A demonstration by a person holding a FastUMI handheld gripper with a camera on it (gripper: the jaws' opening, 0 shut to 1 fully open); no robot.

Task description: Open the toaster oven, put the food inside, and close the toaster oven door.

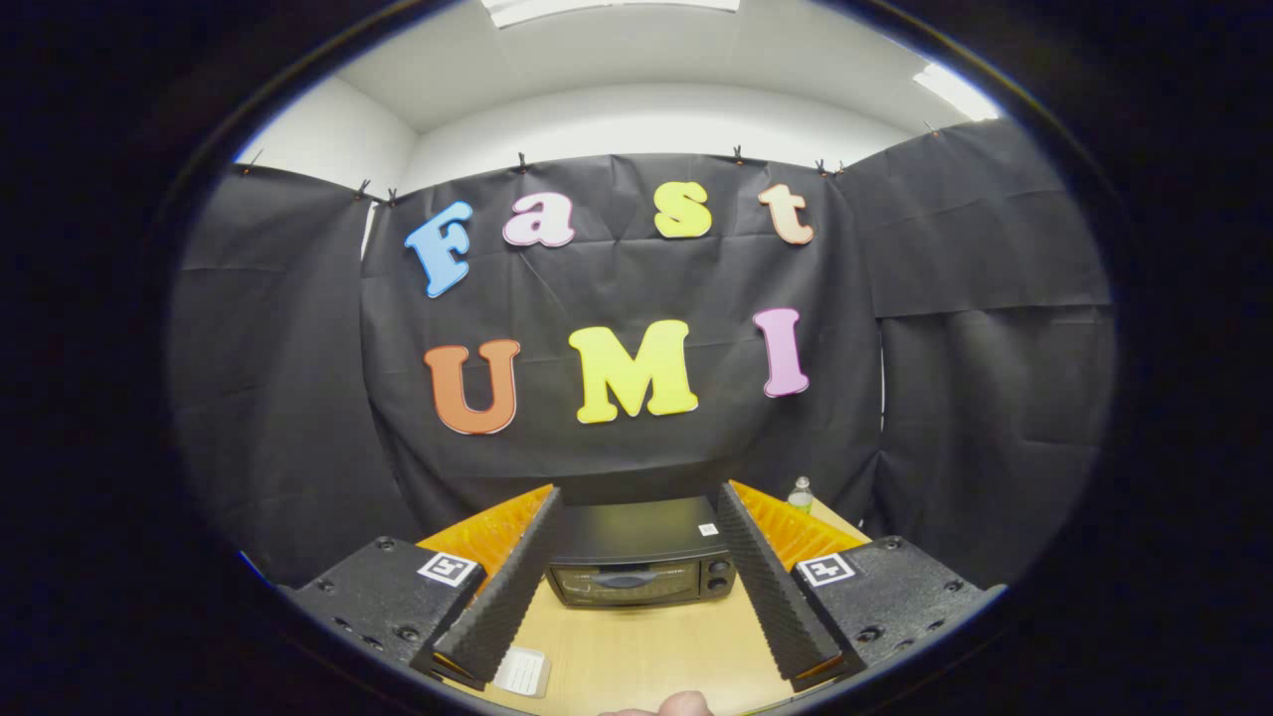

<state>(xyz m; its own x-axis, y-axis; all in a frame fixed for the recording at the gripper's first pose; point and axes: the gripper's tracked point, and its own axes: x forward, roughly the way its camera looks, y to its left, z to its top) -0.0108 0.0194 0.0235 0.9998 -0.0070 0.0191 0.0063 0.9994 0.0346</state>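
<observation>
1. The pale wooden table (646, 656) fills the ground ahead of the gripper and runs back to the black cloth wall of the booth.

2. The black metal toaster oven (641, 557), a low box with a glass front, stands at the far side of the table against the cloth, beyond the fingers and framed in the gap between them. Its door (622, 583) lies shut, flush with the front. That would fit a moment with the food yet to go in, or one with the food inside and the door closed again. The glass is too dark and small to show whether anything is within.

3. The gripper (636, 567) is held low over the near table, its two ridged fingers spread wide and holding nothing.

4. A dark curved handle (625, 579) runs along the top of the door. If the door is to be opened, that bar is where I would take hold. The oven looks heavy and rigid, so I judge it would stay put, though smooth metal may slip under the fingers.

5. Two round knobs (718, 575) sit one above the other at the right of the door.

6. A small clear plastic bottle (801, 494) with a green cap stands behind the oven's right corner; its contents cannot be made out.

7. A small flat white object (524, 671) lies on the table by the left finger; I cannot tell whether it is the food.

8. A fingertip (686, 704) of the person holding the gripper peeks in nearest the viewer.
</observation>
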